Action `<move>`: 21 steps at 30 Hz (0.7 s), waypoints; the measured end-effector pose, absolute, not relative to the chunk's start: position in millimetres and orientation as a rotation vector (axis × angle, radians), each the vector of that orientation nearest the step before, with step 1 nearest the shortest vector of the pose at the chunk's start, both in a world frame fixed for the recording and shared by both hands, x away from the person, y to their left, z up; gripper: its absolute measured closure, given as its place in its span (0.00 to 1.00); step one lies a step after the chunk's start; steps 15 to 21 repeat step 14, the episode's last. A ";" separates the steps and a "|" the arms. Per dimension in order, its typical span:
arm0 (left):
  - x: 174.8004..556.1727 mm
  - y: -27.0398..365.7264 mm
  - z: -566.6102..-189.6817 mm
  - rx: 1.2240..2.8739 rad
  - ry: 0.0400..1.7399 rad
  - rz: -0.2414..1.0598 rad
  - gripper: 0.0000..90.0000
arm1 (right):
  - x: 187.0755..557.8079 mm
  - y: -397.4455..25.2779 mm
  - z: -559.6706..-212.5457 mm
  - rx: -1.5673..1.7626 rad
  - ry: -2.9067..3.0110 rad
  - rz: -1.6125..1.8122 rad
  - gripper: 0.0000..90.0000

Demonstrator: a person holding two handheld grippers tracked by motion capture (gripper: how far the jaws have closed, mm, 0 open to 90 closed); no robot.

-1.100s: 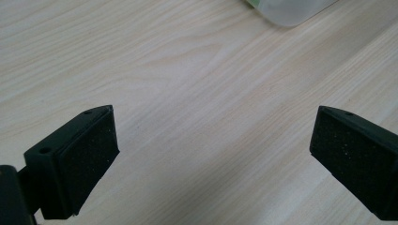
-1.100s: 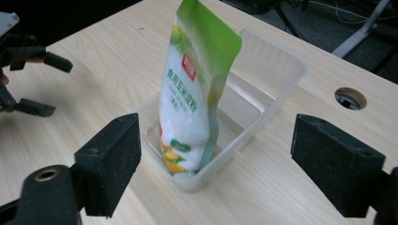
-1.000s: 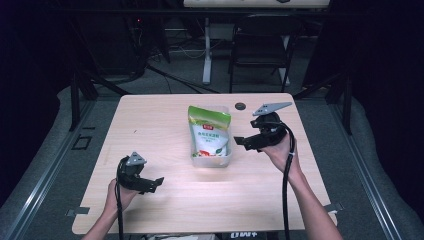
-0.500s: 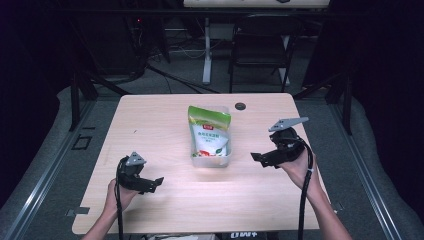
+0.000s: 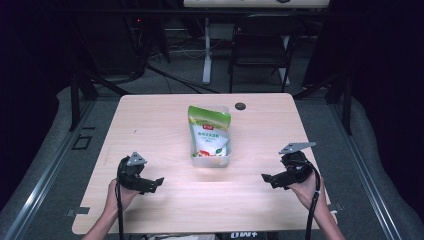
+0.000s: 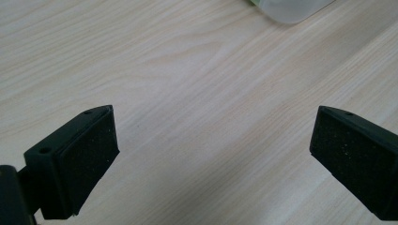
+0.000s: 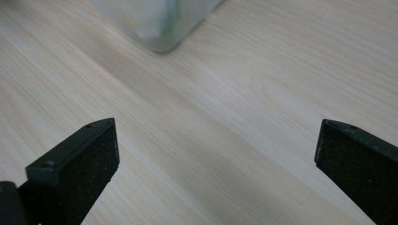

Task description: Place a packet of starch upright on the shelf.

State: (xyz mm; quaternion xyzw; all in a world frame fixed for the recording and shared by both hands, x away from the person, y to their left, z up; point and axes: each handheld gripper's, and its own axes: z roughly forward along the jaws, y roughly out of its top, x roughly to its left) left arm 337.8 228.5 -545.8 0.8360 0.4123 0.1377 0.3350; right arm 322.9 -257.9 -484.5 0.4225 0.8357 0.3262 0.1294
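Mid-tabletop a green pouch lay in a clear tub; probably light, soft, crinkly, best pinched at its top edge. Left tool and right tool gaped empty

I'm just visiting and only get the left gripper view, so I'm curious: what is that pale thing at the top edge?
Observer: A clear plastic container with a green and white pouch standing in it.
Operator: Is the other hand holding anything?
Observer: No. The right tongs are open over bare table, apart from the container.
Operator: Anything else up there?
Observer: A small dark round disc near the far edge.
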 end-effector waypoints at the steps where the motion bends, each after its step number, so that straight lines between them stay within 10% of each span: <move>1: 337.9 228.6 -545.6 2.187 1.071 0.360 0.01 | 322.6 -259.3 -488.2 1.232 2.437 0.929 0.00; 21: 337.7 228.4 -544.7 2.181 1.060 0.369 0.01 | 319.1 -269.7 -525.9 1.246 2.444 0.953 0.00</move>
